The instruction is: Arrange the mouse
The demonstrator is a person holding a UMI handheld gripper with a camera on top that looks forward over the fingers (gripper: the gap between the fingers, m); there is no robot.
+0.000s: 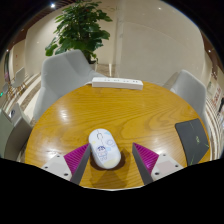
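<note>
Resting on your round, glossy wooden table, the smooth white oval mouse lies between your gripper's spread fingers, magenta pads clear of it.

Glossy wood on the table, lamp glare upper left of centre. Smooth, slightly shiny white plastic on the mouse. Matt magenta on the pads.

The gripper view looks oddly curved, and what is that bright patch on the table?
Gripper view: the wide-angle lens bulges the round table and bends the chairs inward; the bright patch is glare from room light on the wood; the white mouse between the open gripper fingers casts a soft shadow.
</note>
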